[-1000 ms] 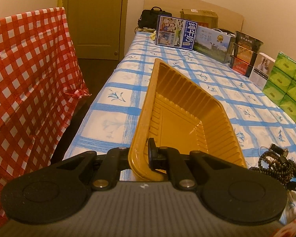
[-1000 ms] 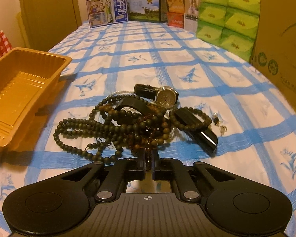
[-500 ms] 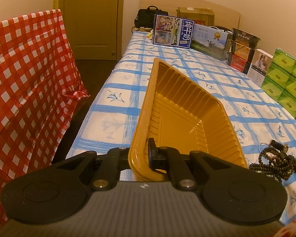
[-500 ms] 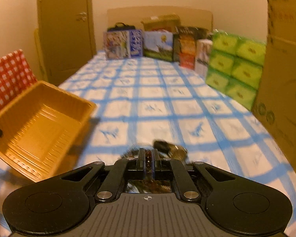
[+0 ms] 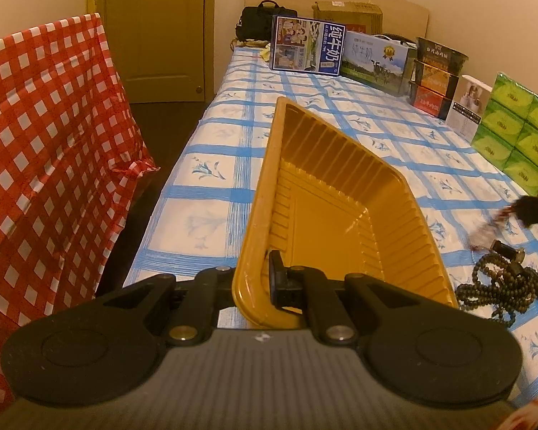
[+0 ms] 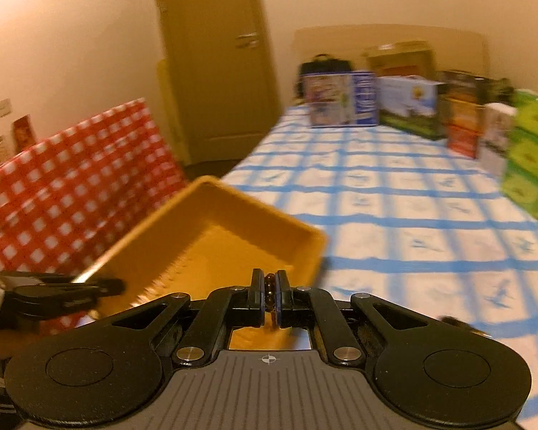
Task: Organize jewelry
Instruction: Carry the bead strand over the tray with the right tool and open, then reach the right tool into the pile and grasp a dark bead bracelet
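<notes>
The yellow plastic tray (image 6: 211, 236) sits tipped just ahead-left of the right gripper (image 6: 269, 299), long axis running away from the left gripper (image 5: 256, 279), which is pinching its near rim. Right gripper's clamped on a brown bead strand (image 6: 269, 295); the rest of the bead pile (image 5: 502, 286) is off to the left gripper's right.

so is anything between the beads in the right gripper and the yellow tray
Nothing visible. The right gripper holds the amber beads at the yellow tray, whose open side faces it while the left gripper holds it by the rim.

Bead pile (image 5: 502, 286) lies right of tray (image 5: 340, 215) on bed (image 5: 215, 215)
</notes>
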The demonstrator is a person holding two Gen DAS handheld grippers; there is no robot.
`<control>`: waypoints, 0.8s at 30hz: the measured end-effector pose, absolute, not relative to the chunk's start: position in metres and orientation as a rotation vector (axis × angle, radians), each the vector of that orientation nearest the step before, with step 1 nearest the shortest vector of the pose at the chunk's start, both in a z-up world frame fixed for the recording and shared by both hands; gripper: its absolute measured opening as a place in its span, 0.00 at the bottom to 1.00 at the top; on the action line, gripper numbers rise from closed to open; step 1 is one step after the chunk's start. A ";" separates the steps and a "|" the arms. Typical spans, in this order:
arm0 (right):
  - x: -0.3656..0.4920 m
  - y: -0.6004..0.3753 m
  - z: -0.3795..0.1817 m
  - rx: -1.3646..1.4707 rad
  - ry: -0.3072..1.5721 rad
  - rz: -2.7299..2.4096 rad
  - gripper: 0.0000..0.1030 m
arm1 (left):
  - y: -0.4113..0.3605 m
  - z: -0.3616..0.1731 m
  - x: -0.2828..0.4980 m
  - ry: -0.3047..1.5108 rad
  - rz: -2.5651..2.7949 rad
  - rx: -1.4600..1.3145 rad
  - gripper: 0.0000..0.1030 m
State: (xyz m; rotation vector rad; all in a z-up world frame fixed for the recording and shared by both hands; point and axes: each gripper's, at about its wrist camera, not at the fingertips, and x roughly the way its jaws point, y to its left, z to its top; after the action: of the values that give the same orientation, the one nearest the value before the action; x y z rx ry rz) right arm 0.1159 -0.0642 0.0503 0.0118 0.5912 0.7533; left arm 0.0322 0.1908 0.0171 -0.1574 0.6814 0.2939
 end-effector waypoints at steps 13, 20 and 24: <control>0.124 -0.013 0.005 -0.051 0.734 0.868 0.05 | 0.192 0.017 0.035 0.701 0.285 -0.140 0.08; 0.123 -0.015 0.005 -0.057 0.722 0.837 0.34 | 0.192 0.016 0.035 0.707 0.284 -0.139 0.07; 0.124 -0.034 0.008 -0.025 0.702 0.780 0.48 | 0.191 0.016 0.035 0.706 0.285 -0.139 0.07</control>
State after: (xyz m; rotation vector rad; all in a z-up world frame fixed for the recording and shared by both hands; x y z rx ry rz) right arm 0.1237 -0.0338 0.0078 -0.0251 0.7019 0.7795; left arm 0.0354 0.1911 0.0157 -0.1388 0.7063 0.2851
